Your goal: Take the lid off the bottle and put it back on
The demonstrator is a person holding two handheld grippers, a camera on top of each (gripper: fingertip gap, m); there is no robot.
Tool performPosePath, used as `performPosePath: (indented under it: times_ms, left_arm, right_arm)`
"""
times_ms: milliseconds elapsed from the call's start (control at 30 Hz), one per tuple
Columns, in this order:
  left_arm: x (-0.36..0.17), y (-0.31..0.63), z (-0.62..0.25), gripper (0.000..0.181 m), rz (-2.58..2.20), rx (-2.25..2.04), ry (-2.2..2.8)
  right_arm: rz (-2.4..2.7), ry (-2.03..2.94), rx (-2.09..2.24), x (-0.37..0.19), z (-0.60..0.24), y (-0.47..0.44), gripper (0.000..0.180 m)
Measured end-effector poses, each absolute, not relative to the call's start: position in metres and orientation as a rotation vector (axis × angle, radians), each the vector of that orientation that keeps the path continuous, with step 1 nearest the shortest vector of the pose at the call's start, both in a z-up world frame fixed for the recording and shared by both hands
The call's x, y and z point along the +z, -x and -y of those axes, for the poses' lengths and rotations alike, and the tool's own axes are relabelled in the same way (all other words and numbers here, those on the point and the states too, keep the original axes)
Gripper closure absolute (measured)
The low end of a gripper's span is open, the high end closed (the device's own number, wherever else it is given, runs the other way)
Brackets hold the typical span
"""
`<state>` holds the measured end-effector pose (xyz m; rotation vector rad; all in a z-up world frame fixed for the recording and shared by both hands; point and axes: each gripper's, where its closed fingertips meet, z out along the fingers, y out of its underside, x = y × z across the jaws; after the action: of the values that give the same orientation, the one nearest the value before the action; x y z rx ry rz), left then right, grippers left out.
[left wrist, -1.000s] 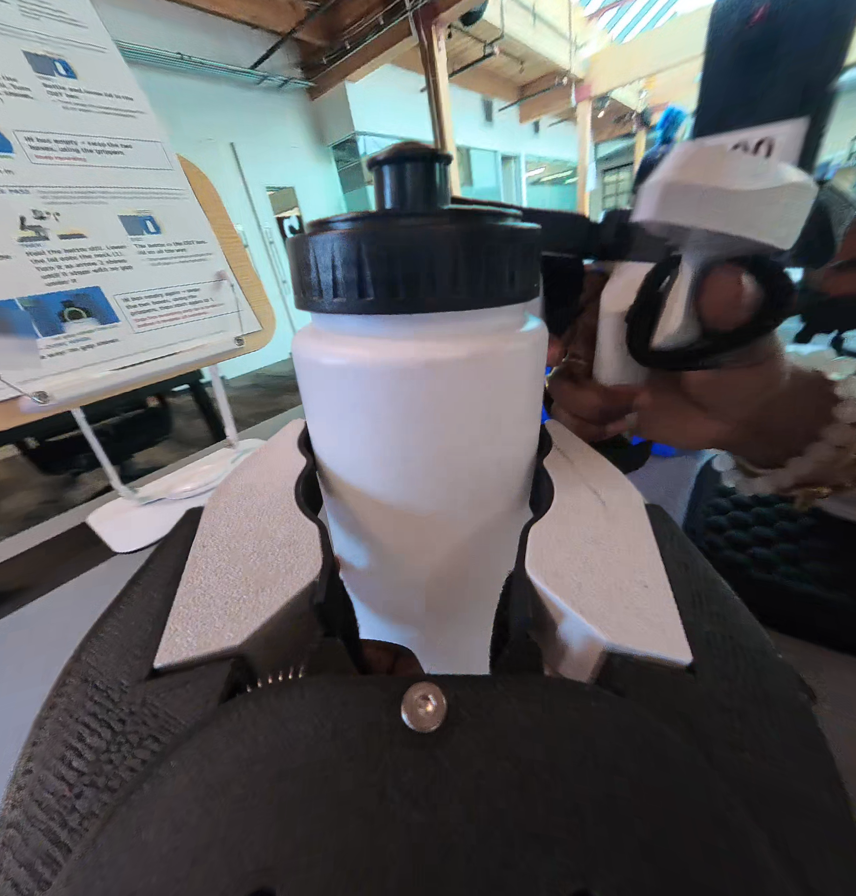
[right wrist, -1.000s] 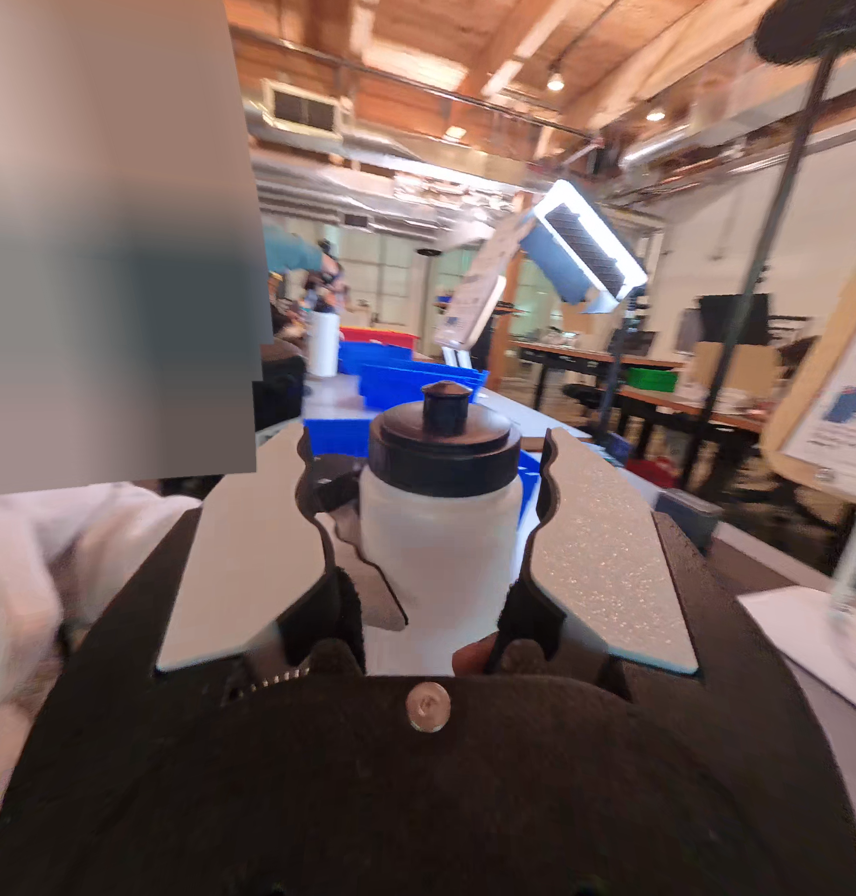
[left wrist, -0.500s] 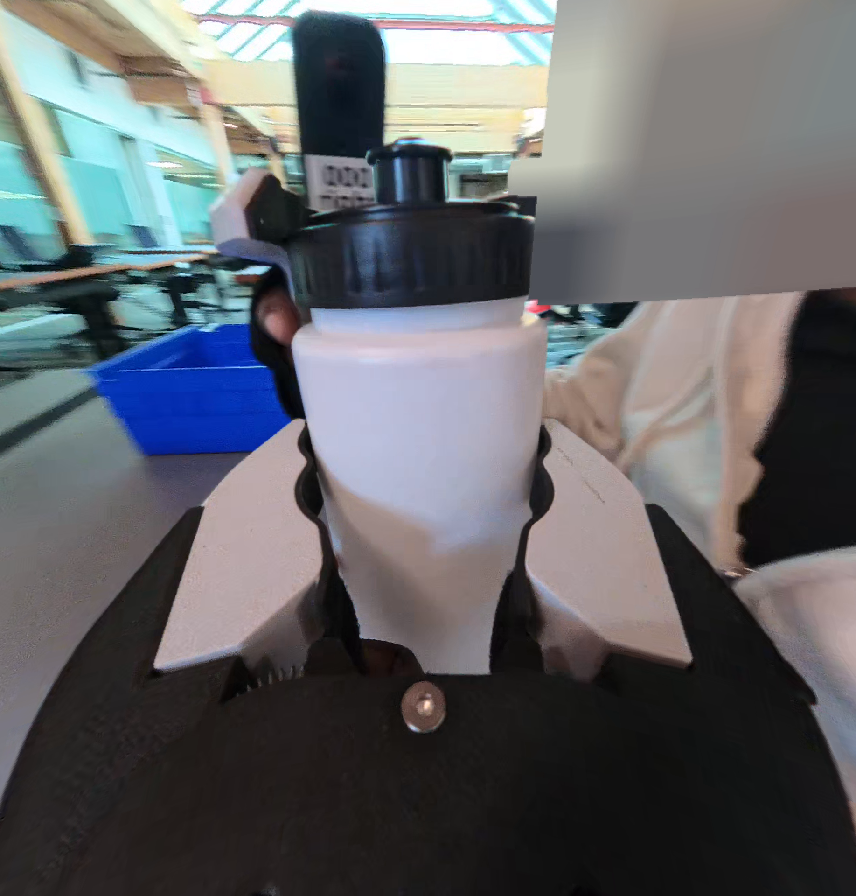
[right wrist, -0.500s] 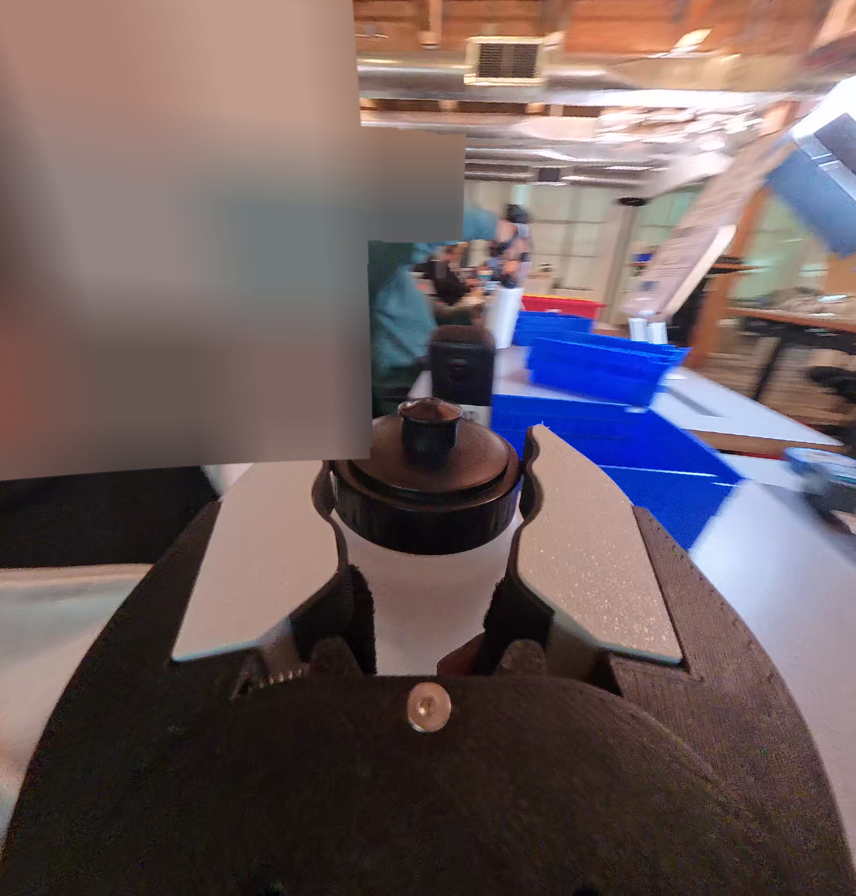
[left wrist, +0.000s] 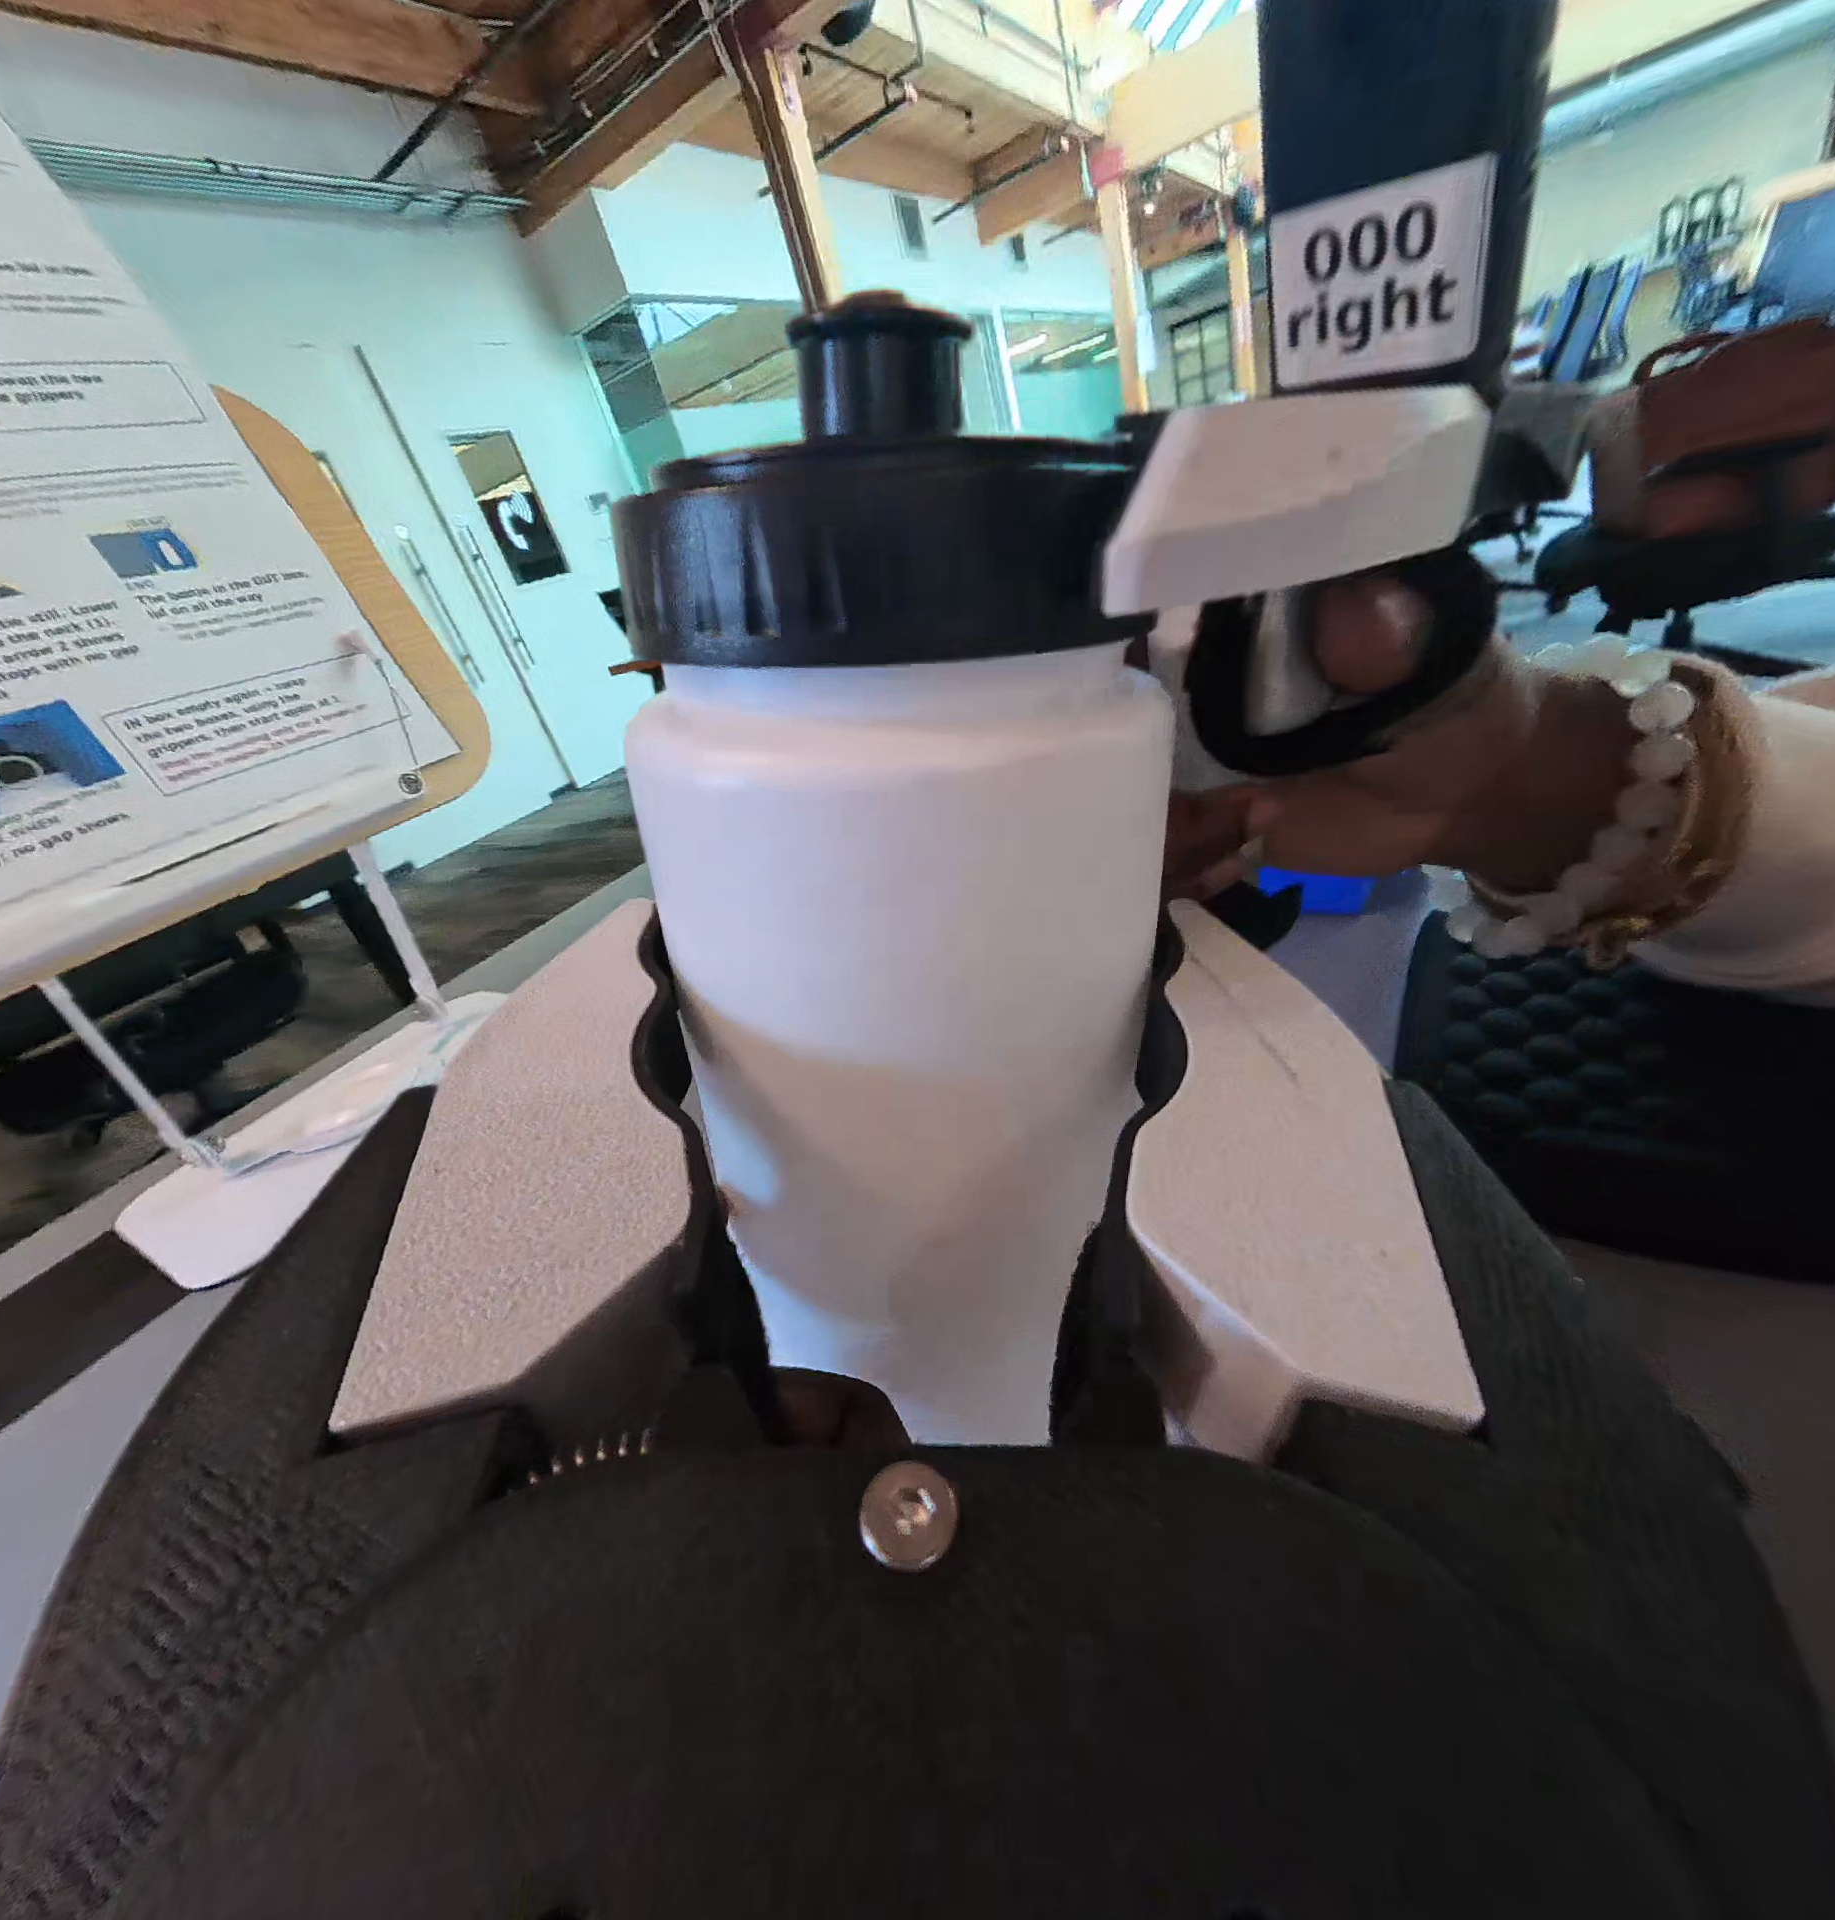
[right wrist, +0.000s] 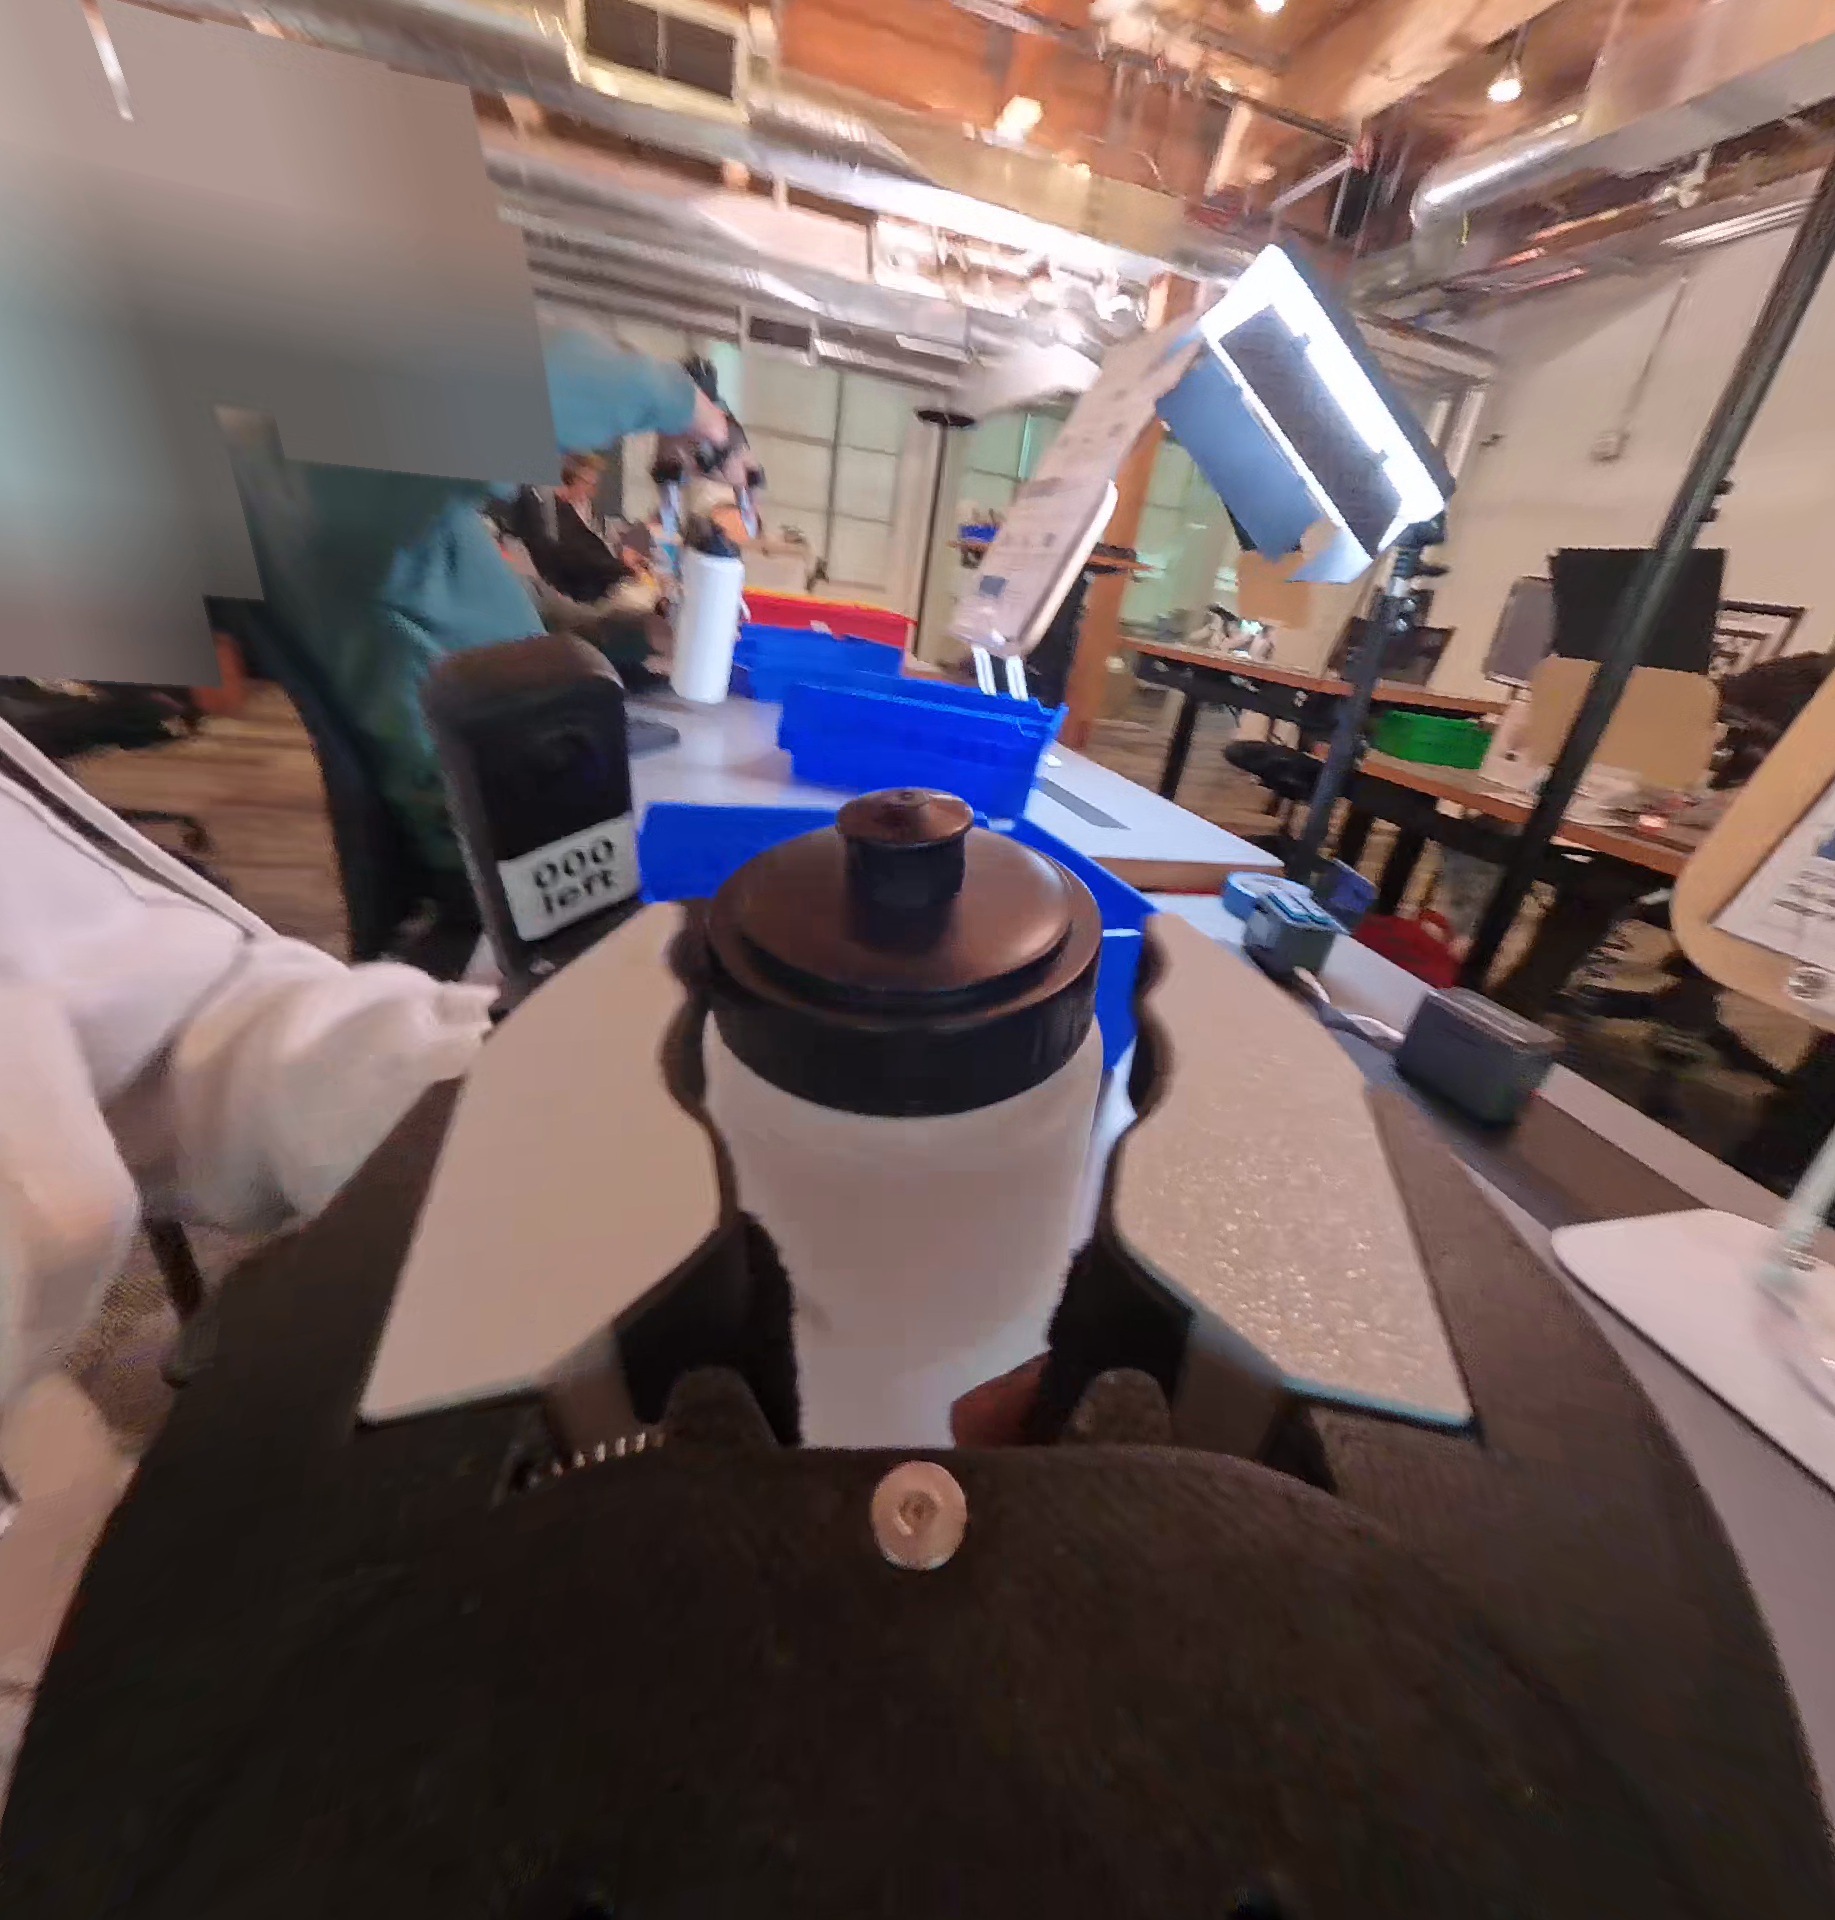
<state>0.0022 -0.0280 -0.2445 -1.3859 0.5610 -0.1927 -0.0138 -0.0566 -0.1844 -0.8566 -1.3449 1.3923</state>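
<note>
White bottle: upright, clamped at mid-body between the closed-in fingers of the left gripper; pads touch both flanks.

Lid: black, ribbed, with pull spout; seated on the bottle neck.

Right gripper: fingers spread wide either side of the lid and bottle shoulder; narrow gaps visible on both sides; grips nothing.

Hand: on the right gripper's handle, beaded bracelet at the wrist.

Instruction board: on a white stand, left of the bottle.

Blue bins: on the grey table beyond.
</note>
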Motion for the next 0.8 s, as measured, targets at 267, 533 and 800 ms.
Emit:
performPosePath:
  times_ms: [267, 533, 800]
  left_arm:
    - [-0.246, -0.058, 0.084, 0.095, -0.879, -0.864, 1.292]
    - [-0.241, -0.042, 0.061, 0.095, -0.72, -0.722, 1.33]
    - [-0.249, 0.009, 0.019, 0.095, -0.453, -0.186, 1.439]
  right_arm:
    - [1.623, 0.643, 1.815, -0.182, 0.106, -0.02, 0.106]
    - [1.478, 0.66, 1.887, -0.174, 0.09, -0.015, 0.099]
    - [1.284, 0.842, 1.356, -0.183, 0.048, 0.016, 0.088]
